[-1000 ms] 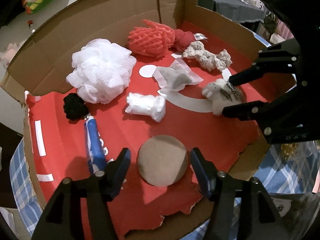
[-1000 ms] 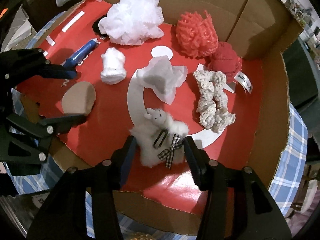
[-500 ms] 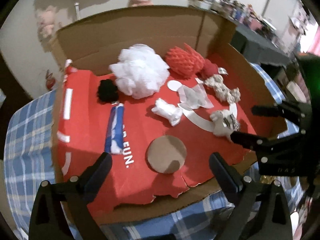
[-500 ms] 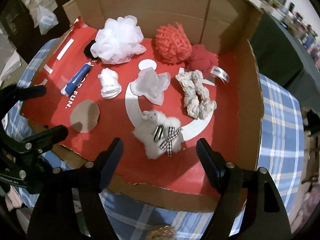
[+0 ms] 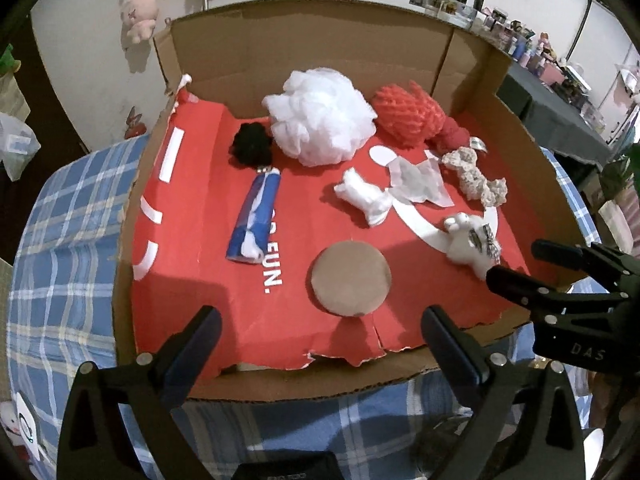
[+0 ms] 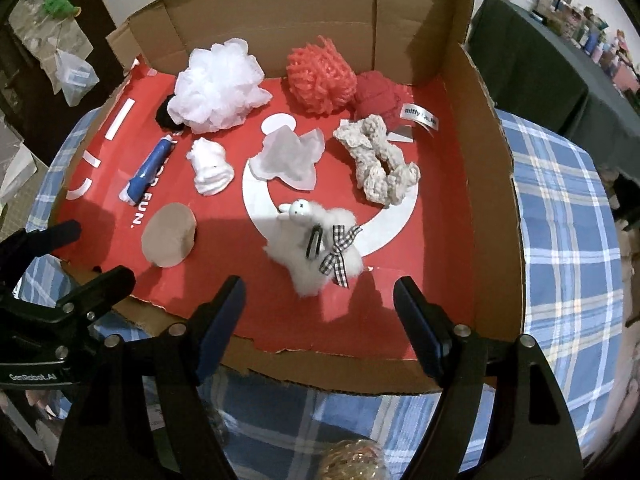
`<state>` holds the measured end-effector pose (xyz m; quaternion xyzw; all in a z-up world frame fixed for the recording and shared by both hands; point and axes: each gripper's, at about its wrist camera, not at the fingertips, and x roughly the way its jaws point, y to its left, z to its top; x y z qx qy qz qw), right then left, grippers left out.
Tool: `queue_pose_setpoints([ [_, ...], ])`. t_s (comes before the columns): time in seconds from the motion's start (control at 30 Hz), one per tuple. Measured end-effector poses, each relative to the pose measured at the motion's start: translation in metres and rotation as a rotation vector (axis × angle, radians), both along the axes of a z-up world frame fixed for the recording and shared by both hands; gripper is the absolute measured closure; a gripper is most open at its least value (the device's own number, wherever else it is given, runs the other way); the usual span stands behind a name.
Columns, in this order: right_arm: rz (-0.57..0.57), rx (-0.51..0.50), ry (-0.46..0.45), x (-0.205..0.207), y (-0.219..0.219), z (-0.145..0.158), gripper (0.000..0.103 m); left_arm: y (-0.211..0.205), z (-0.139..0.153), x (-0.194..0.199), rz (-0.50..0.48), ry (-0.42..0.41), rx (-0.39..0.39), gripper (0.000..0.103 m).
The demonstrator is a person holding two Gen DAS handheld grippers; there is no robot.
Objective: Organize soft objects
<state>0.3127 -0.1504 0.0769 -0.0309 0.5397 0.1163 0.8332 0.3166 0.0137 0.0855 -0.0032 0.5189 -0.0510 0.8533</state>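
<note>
Two hand-held claws hang over the near edge of a shallow cardboard box [image 5: 304, 52] lined with red printed card, standing on a counter spread with a blue plaid cloth [image 5: 60, 216]. The left claw [image 5: 320, 340] has its jaws wide apart and grips nothing; the brown round pad [image 5: 351, 278] lies flat on the red card just beyond it. The right claw [image 6: 318, 312] is also apart and empty, with the white plush lamb [image 6: 316, 252], a gingham bow at its side, lying free just ahead of it.

The other soft things sit further back: a white mesh bath pouf [image 5: 320, 120], a black pompom [image 5: 252, 145], a coral knitted ball [image 5: 408, 114], a cream crocheted scrunchie [image 6: 376, 160], a crumpled white tissue [image 6: 286, 152], a small white cloth bundle [image 5: 366, 196] and a blue tube [image 5: 256, 212].

The pad lies so flat that jaws closing on it may well slide over it or snag the torn edge of the red liner. The lamb is fluffy and light, and a shallow pinch would probably catch only fleece or the bow.

A second earlier both claws stood lower and closer in, the left bracketing the pad and the right bracketing the lamb; their jaws have since been opening and both have drawn back and up, so that each view takes in the whole box. Pad and lamb keep their places.
</note>
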Motion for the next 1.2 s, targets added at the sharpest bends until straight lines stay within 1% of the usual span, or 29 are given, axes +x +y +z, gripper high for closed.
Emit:
queue_pose_setpoints([
  [0.27, -0.005, -0.009, -0.004, -0.006, -0.001, -0.002, 0.027, -0.003, -0.006, -0.002, 0.009, 0.015, -0.011, 0.001],
  [0.47, -0.008, -0.010, -0.012, -0.009, -0.001, -0.003, 0.027, -0.003, -0.010, -0.001, 0.026, 0.010, 0.010, 0.001],
  [0.57, -0.008, -0.011, -0.010, -0.009, -0.001, -0.003, 0.027, -0.002, -0.011, 0.000, 0.033, 0.009, 0.001, 0.001],
  [0.83, -0.012, -0.009, -0.008, -0.009, -0.001, -0.003, 0.027, -0.004, -0.011, -0.001, 0.031, -0.006, 0.026, 0.001],
  [1.2, -0.013, -0.008, -0.010, -0.009, 0.000, -0.004, 0.027, -0.004, -0.014, -0.001, 0.033, 0.002, 0.023, 0.001],
])
